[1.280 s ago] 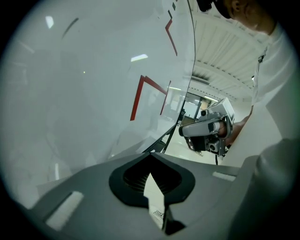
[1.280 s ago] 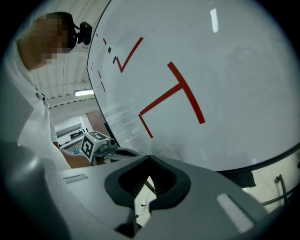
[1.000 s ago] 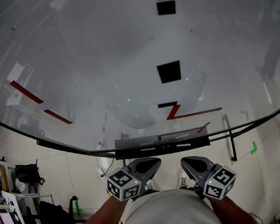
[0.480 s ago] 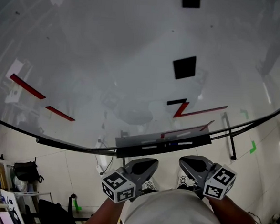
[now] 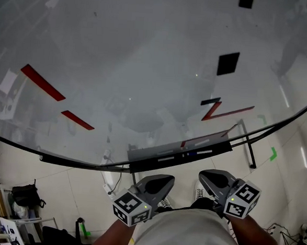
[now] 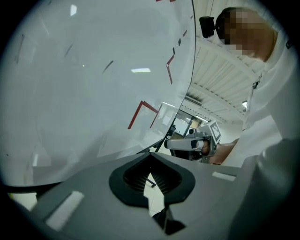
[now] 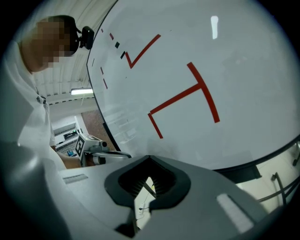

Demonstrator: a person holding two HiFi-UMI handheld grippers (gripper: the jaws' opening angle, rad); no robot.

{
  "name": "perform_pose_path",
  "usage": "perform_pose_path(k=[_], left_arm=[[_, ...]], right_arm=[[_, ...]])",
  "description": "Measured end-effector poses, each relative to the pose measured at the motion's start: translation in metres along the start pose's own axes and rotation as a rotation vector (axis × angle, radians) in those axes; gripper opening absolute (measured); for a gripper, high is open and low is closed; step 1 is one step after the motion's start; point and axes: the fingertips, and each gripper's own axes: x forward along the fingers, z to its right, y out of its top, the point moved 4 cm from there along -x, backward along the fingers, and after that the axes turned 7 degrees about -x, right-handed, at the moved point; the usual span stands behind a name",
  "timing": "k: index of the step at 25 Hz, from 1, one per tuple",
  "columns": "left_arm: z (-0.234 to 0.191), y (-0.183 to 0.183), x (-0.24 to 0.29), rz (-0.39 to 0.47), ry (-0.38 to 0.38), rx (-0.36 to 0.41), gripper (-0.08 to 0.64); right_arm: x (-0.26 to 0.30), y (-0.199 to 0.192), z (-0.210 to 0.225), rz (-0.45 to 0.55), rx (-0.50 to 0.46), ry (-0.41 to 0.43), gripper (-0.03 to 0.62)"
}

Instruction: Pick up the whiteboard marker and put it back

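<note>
Two grippers: left gripper (image 5: pixel 166 181) and right gripper (image 5: pixel 206 177), side by side near the person's body.
Jaws: both pairs closed together, nothing between them.
Whiteboard (image 5: pixel 147 66): ahead of the jaws, marked with red lines.
Whiteboard marker: cannot be told apart; small pale items lie on the tray (image 5: pixel 180 156) beyond the jaws.

Whiteboard (image 5: pixel 147 66): broad barrier, closes the whole way ahead.
Tray (image 5: pixel 180 155): juts from its lower edge, near left tongs (image 5: pixel 166 180) and right tongs (image 5: pixel 205 176).
Free air: under the tray, above the floor (image 5: pixel 75 187).
Stand bar (image 5: pixel 248 144): obstacle at right.
</note>
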Motion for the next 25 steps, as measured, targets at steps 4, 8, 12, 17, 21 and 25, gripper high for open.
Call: perform_pose_path(k=[4,8,12,17,21,25], left_arm=[[0.005,-0.017,-0.001,-0.037,-0.048,0.012,0.015],[0.014,-0.025,-0.004,-0.037,-0.053,0.01,0.016],[0.024,-0.022,-0.007,0.012,0.009,0.014,0.015],[0.05,-0.025,-0.001,0.09,0.092,-0.027,0.016],[0.075,-0.038,0.01,0.112,0.213,0.047,0.015],[0.101,-0.056,0.016,0.147,0.285,0.017,0.016]], right_arm=[[-0.005,-0.014,-0.019,0.005,0.029,-0.038,0.002],[-0.017,-0.023,-0.027,-0.008,0.034,-0.041,0.002],[-0.024,-0.019,-0.024,-0.015,-0.015,0.011,0.002],[-0.047,-0.013,-0.016,-0.022,-0.065,0.099,0.002],[-0.074,-0.014,-0.005,-0.019,-0.123,0.147,0.002],[-0.1,-0.03,-0.004,-0.061,-0.141,0.213,0.002]])
